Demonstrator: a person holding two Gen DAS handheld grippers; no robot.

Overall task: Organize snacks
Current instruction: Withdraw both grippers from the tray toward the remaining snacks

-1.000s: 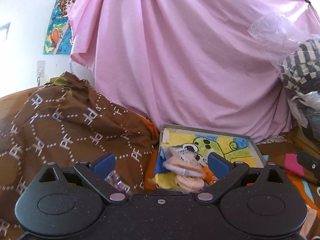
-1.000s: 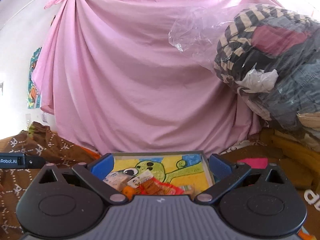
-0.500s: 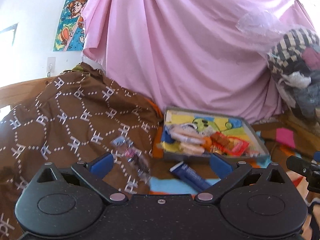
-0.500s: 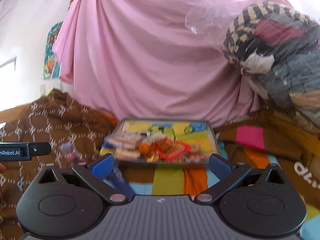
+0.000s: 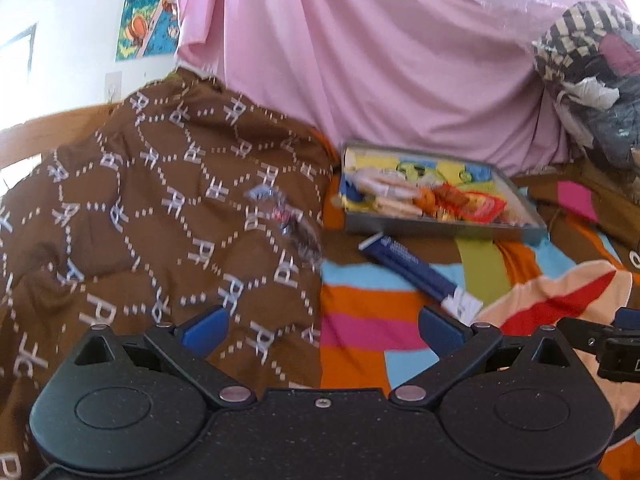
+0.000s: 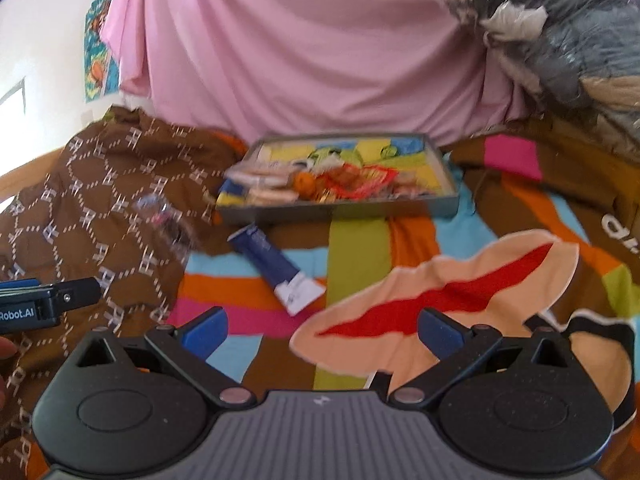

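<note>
1. Both grippers are empty with their jaws spread wide: the left gripper point(image 5: 322, 326) sits low in the middle of its own view, and the right gripper point(image 6: 322, 326) does the same in its view. Nothing is between either pair of blue pads.

2. The thing I would go for next is the dark blue snack packet point(image 6: 276, 266), lying loose on the striped blanket point(image 6: 360, 240). In the right view it is just above and left of centre, ahead of the jaws. In the left view the same packet point(image 5: 416, 272) sits ahead and right of centre.

3. Its long axis runs on a diagonal, from its upper-left end near the tray down to a white end at lower right. It looks about equally reachable for both, perhaps a touch nearer the right gripper; whichever goes would want to turn so its jaws close across that diagonal.

4. Just beyond the packet's upper end is the grey tray point(image 6: 448, 204), already carrying several snacks.

5. A second loose item, a clear crinkly wrapper point(image 5: 296, 224), lies on the brown patterned cloth point(image 5: 140, 200) left of the tray; it is too blurred to say what is inside.

6. Behind everything hangs a pink curtain point(image 6: 320, 52).
</note>
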